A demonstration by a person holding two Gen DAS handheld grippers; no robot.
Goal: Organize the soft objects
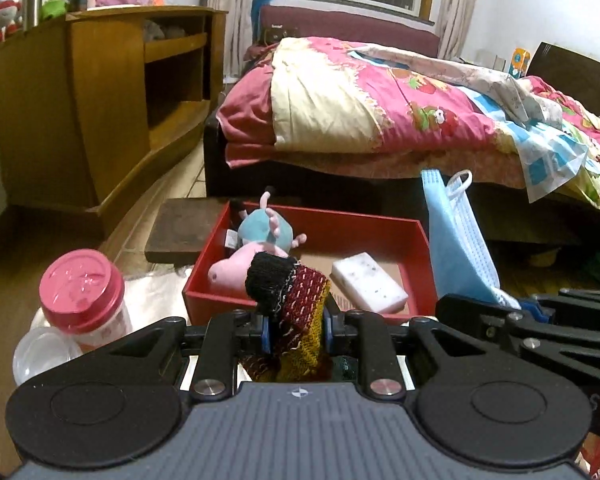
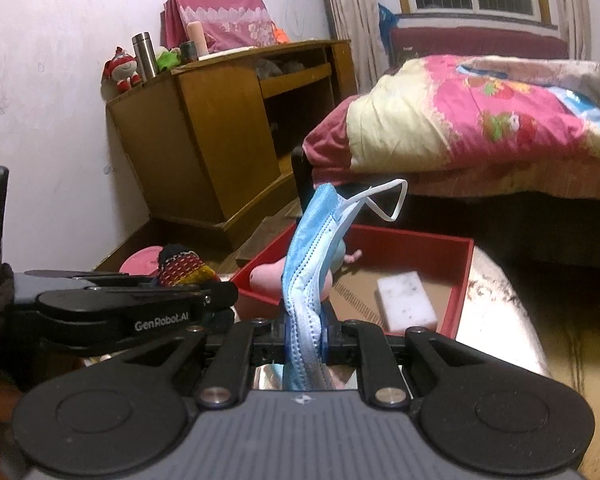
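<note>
My left gripper (image 1: 296, 330) is shut on a knitted item (image 1: 296, 300) in black, red and yellow, held upright just in front of the red box (image 1: 420, 240). It also shows in the right wrist view (image 2: 184, 268). My right gripper (image 2: 306, 336) is shut on a blue face mask (image 2: 312, 264), held upright before the box (image 2: 460, 280). The mask also shows in the left wrist view (image 1: 456, 240). In the box lie a pink pig plush toy (image 1: 252, 256) and a white sponge (image 1: 368, 284).
A pink-lidded plastic jar (image 1: 84, 300) and a clear lid (image 1: 40, 356) sit left of the box. A dark wooden board (image 1: 180, 228) lies behind it. A bed with a pink quilt (image 1: 380, 112) stands beyond, and a wooden cabinet (image 1: 100, 112) at the left.
</note>
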